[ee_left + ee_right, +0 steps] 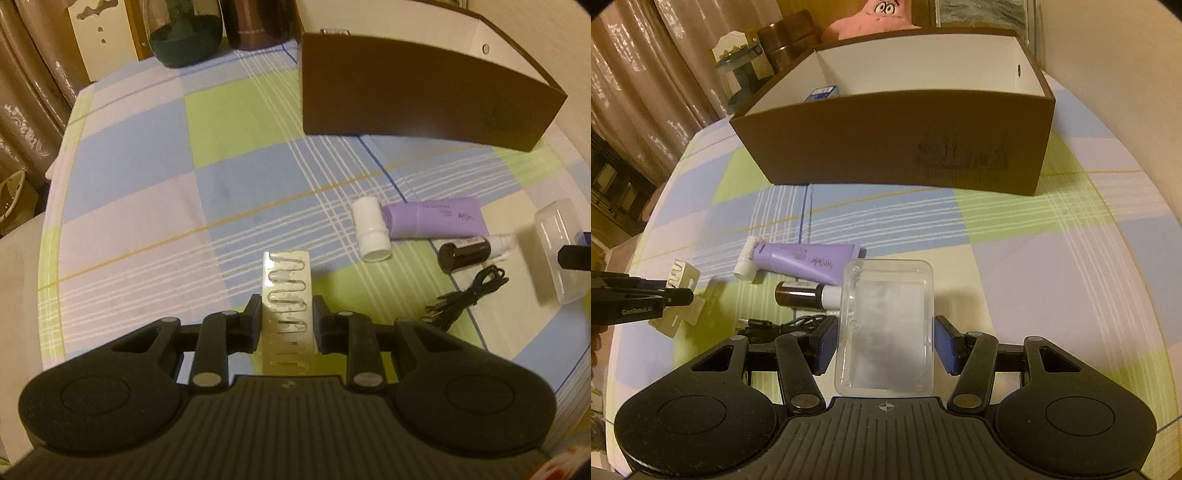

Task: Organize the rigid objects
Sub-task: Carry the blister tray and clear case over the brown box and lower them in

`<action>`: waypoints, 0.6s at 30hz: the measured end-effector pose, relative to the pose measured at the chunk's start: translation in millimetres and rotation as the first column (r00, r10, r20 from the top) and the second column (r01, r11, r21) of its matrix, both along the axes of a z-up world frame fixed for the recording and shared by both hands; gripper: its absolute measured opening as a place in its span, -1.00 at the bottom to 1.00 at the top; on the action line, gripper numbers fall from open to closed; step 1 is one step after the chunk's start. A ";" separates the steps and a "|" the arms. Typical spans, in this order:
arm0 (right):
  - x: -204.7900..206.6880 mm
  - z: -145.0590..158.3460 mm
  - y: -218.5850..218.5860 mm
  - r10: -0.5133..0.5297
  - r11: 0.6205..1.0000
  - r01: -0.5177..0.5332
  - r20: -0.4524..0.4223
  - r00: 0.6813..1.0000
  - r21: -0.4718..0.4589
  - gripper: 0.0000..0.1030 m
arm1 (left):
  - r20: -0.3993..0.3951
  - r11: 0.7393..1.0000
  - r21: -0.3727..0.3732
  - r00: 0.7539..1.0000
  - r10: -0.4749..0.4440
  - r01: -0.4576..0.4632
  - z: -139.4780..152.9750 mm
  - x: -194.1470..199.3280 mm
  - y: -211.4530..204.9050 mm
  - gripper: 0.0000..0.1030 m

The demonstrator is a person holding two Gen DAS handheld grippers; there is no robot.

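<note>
The left gripper [286, 325] pinches a pale plastic strip [287, 291] of moulded slots between its black pads, which press on both long edges; the strip points forward, away from the camera, and is lifted clear of the checked tablecloth [147, 177]. The right gripper [884, 345] clamps a clear plastic case [886, 325] between its blue pads [825, 345], one pad on each long side, and the case is raised above the cloth. In the right wrist view the left gripper enters from the left edge with the strip at its tip. Four items lie on the cloth in a close group between the two tools. A purple tube [809, 260] with a white cap [748, 266] lies flat on its side. Just in front of it lies a small brown bottle [798, 293] with a white neck, also on its side, its neck end hidden behind the clear case. A black cable [779, 325] is bunched loosely on the near side of the bottle. A large brown box [897, 140] with a white interior stands open at the far side of the table, well apart from the group. A small blue-and-white carton [822, 93] shows above its front wall near the left end. Dark containers and a pink plush toy [871, 18] stand behind the box.
</note>
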State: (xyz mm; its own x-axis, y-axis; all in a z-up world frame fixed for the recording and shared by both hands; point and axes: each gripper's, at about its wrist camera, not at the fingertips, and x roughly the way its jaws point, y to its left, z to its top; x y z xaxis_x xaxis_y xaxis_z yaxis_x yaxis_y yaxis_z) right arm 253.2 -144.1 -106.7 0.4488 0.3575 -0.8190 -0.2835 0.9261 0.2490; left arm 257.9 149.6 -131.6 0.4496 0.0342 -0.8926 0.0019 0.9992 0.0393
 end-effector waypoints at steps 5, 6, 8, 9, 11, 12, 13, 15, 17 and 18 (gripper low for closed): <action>3.9 7.5 -4.3 0.002 1.000 -0.002 0.020 1.000 0.013 0.07 | 0.035 1.000 -0.002 0.999 0.004 -0.004 16.4 0.5 -3.3 -0.51; 4.6 9.0 -5.0 0.003 1.000 -0.003 0.024 1.000 0.015 0.07 | 0.041 1.000 -0.003 0.999 0.004 -0.003 19.5 0.5 -4.2 -0.51; 6.3 11.9 -6.6 0.006 1.000 -0.006 0.033 0.999 0.020 0.07 | 0.057 1.000 -0.005 0.998 -0.001 0.001 27.3 1.2 -7.3 -0.51; 7.3 14.0 -8.0 0.006 1.000 -0.007 0.039 0.999 0.023 0.07 | 0.065 1.000 -0.006 0.998 -0.004 0.004 30.9 1.5 -9.0 -0.51; 9.9 18.2 -10.5 0.007 1.000 -0.008 0.052 0.999 0.029 0.07 | 0.086 1.000 -0.007 0.996 -0.013 0.014 39.5 2.8 -13.5 -0.51; 11.5 20.5 -11.7 0.007 0.999 -0.009 0.059 0.998 0.031 0.07 | 0.095 1.000 -0.007 0.995 -0.016 0.017 42.8 3.5 -15.6 -0.51; 13.3 22.2 -13.2 0.008 0.999 -0.010 0.066 0.998 0.032 0.07 | 0.103 1.000 -0.007 0.994 -0.021 0.022 46.5 4.7 -17.7 -0.51; 17.6 27.6 -16.0 0.008 0.999 -0.011 0.083 0.997 0.037 0.07 | 0.121 0.999 -0.004 0.992 -0.031 0.032 53.4 7.5 -21.9 -0.51; 22.4 33.3 -19.1 0.008 0.999 -0.012 0.096 0.995 0.045 0.07 | 0.137 0.999 -0.001 0.990 -0.042 0.043 59.9 11.6 -26.8 -0.51; 25.1 36.4 -20.5 0.007 0.999 -0.012 0.103 0.995 0.048 0.07 | 0.144 0.999 0.002 0.988 -0.048 0.048 62.5 13.8 -29.3 -0.51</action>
